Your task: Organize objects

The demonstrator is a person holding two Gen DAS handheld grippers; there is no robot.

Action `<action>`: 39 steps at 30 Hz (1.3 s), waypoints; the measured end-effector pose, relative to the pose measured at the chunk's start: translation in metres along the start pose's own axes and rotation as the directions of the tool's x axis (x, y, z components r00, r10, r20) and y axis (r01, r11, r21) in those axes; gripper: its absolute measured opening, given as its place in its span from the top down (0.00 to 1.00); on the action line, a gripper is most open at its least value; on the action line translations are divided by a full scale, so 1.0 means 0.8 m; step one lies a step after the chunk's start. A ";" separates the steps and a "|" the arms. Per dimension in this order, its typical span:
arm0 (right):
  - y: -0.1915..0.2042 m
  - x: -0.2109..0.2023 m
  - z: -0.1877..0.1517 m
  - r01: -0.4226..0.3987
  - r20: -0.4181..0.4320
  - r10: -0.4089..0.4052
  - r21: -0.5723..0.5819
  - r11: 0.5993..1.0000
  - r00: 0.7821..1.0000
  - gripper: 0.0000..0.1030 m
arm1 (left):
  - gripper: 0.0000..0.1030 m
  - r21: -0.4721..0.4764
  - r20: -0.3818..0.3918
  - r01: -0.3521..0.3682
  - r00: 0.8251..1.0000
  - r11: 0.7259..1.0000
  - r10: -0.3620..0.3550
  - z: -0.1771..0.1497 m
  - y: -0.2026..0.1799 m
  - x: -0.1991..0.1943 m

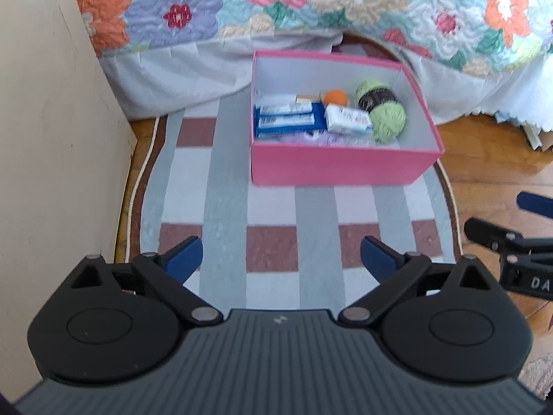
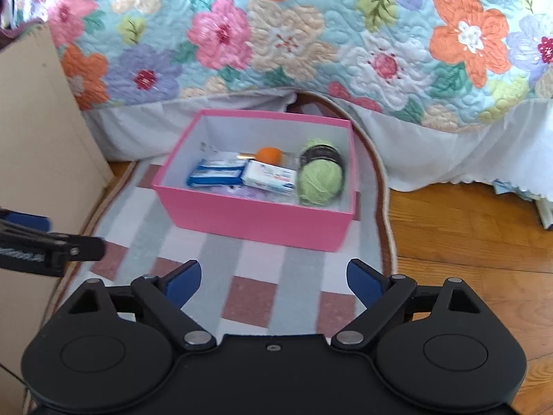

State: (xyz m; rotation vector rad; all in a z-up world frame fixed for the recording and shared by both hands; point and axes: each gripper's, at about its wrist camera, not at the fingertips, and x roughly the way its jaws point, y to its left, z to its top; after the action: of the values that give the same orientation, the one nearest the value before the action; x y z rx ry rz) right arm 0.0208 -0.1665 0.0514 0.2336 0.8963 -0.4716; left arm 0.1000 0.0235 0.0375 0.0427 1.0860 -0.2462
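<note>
Two hand-held grippers hover side by side above a checked rug on a wooden floor. The left hand-held gripper has its blue pads spread wide with only rug between them. The right hand-held gripper is likewise spread wide and grips nothing.

Ahead of both, beyond their fingertips, sits an open pink box on the rug. Inside it lie a green yarn ball with a dark band toward the right, a white packet in the middle, blue packets toward the left, and an orange ball behind them. Past the box hangs a floral quilt. A beige panel stands to the left.
</note>
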 end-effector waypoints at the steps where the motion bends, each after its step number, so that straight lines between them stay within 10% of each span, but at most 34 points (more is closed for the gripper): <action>1: -0.001 0.002 0.000 0.002 -0.004 -0.002 -0.003 1.000 1.000 0.09 | 0.04 -0.004 -0.005 0.003 1.000 1.000 -0.003 0.000 0.000 0.000; 39: 0.004 0.000 -0.006 0.045 -0.086 -0.041 0.042 0.998 0.995 0.09 | 0.04 -0.033 -0.087 -0.094 0.992 0.995 0.090 -0.005 -0.003 0.009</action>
State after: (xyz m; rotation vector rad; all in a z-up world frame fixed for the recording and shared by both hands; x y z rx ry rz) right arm 0.0188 -0.1616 0.0484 0.2767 0.9762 -0.5245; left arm 0.0993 0.0207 0.0293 0.0708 1.1698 -0.1424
